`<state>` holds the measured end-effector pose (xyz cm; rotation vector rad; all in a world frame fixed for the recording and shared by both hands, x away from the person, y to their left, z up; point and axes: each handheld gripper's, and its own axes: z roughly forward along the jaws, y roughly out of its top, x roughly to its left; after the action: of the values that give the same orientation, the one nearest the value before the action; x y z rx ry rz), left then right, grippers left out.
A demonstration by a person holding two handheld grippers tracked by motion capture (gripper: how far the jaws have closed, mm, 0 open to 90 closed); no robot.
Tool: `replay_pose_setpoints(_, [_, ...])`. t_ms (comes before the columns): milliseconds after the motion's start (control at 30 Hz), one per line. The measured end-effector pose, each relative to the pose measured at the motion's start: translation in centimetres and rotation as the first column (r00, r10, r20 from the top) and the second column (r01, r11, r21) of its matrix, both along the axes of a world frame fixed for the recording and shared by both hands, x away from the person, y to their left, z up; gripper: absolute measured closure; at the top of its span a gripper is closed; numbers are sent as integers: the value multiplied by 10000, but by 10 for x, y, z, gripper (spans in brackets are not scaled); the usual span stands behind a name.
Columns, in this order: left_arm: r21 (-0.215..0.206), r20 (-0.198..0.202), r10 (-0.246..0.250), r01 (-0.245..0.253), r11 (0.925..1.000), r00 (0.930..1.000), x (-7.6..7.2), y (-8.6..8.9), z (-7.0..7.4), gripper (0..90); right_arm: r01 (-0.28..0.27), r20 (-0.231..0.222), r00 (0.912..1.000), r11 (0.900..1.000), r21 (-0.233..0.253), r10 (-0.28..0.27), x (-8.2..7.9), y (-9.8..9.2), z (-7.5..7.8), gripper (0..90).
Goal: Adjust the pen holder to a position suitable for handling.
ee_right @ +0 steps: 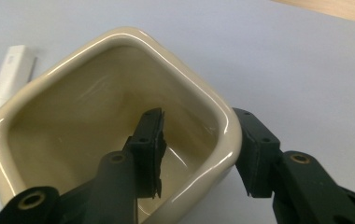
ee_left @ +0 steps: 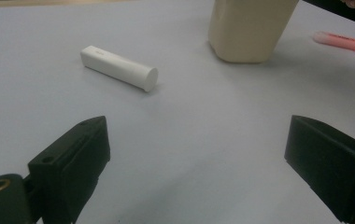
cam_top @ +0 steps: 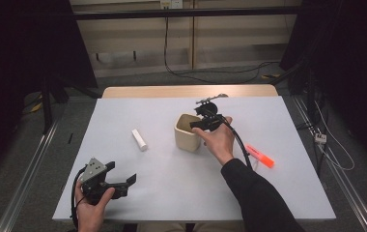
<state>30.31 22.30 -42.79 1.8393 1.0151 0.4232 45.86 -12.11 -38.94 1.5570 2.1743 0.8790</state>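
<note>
Your right gripper (ee_right: 199, 154) straddles the near wall of the cream ceramic cup (ee_right: 96, 51) standing mid-table (cam_top: 278, 125), jaws apart, not yet clamped. Expect it rigid, glossy, slippery, likely weighty and chippable; pinch the rim wall squarely. Your left gripper (ee_left: 196, 163) hangs wide apart.

Cream cup (ee_left: 249, 29): top cut off by upper edge in left gripper view; rim and inside hidden there. In right gripper view its base is hidden, near corner runs off the bottom edge.

Orange highlighter (ee_left: 348, 42): cut by right edge in left gripper view; a pale tip below it, too little showing to tell what it is.

White tube (ee_right: 6, 79): clipped by left edge and part-hidden behind the cup in right gripper view; label too small to read.

Right gripper (cam_top: 202, 121): from high view, whether its jaws touch the cup wall cannot be told.
</note>
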Motion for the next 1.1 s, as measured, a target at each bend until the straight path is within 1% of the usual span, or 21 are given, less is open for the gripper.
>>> replay_pose_setpoints(67, [-19,10,1,-1,10000,10000,0,0,0,68,418,51,9991,9990,-175,-417,-2,4,1,610])
replay_pose_setpoints(133, [-3,-12,7,-7,10000,10000,0,0,0,68,556,188,9983,9977,-375,-549,-1,4,3,695])
replay_pose_setpoints(200, [-11,-5,-17,17,10000,10000,0,0,0,68,528,126,9985,9981,-302,-524,0,4,4,697])
replay_pose_setpoints(233, [9,-1,-27,27,10000,10000,0,0,0,68,531,169,9985,9979,-381,-524,0,4,5,701])
replay_pose_setpoints(267, [-12,-40,14,-14,10000,10000,0,0,0,68,348,156,9993,9980,-524,-340,2,6,6,704])
replay_pose_setpoints(300, [-15,-53,17,-17,10000,10000,0,0,0,68,248,112,9996,9982,-540,-242,3,5,6,705])
replay_pose_setpoints(333, [-37,-36,18,-19,10000,10000,0,0,-1,68,248,112,9996,9982,-540,-242,3,5,6,705])
replay_pose_setpoints(433, [39,-62,3,-2,10000,10000,0,0,0,68,-217,39,9998,9988,-430,219,6,0,8,714])
replay_pose_setpoints(567, [40,-54,-9,9,10000,10000,0,0,0,68,-1055,75,9943,9935,-426,1059,12,-5,9,722])
replay_pose_setpoints(600, [42,-62,-7,7,10000,10000,0,0,0,69,-1126,-9,9936,9930,-357,1126,14,-6,9,722])
replay_pose_setpoints(633, [24,-67,19,-18,10000,10000,0,0,0,68,-1457,51,9893,9884,-439,1460,17,-7,10,723])
replay_pose_setpoints(667, [16,-34,5,-5,10000,10000,0,0,-1,68,-1457,51,9893,9884,-439,1460,17,-7,10,723])
replay_pose_setpoints(733, [-10,-64,16,-16,10000,10000,1,0,-1,68,-2052,210,9783,9776,-477,2063,20,-8,9,723])
replay_pose_setpoints(767, [-28,-85,14,-14,10000,10000,1,0,-1,68,-2354,288,9711,9706,-499,2370,22,-8,9,723])
replay_pose_setpoints(800, [-10,-81,-2,2,10000,10000,1,0,-1,68,-2810,337,9587,9588,-415,2824,27,-9,8,722])
replay_pose_setpoints(833, [13,-74,-13,13,10000,10000,1,1,-1,68,-2810,337,9587,9588,-415,2824,27,-9,8,722])
replay_pose_setpoints(867, [44,-78,-17,17,10000,10000,1,1,-1,68,-2966,215,9546,9547,-245,2971,32,-11,8,721])
replay_pose_setpoints(900, [35,-80,-21,21,10000,10000,1,1,-1,68,-2966,215,9546,9547,-245,2971,32,-11,8,721])
replay_pose_setpoints(967, [16,-99,-22,22,10000,9999,1,1,-1,68,-3218,261,9463,9467,-171,3221,36,-13,7,721])
replay_pose_setpoints(1067, [-16,-143,5,-5,10000,9999,1,2,-1,68,-3437,270,9388,9391,36,3435,39,-17,6,721])
replay_pose_setpoints(1100, [-13,-152,0,0,10000,9999,1,2,-1,68,-3421,277,9394,9396,110,3418,40,-19,5,722])
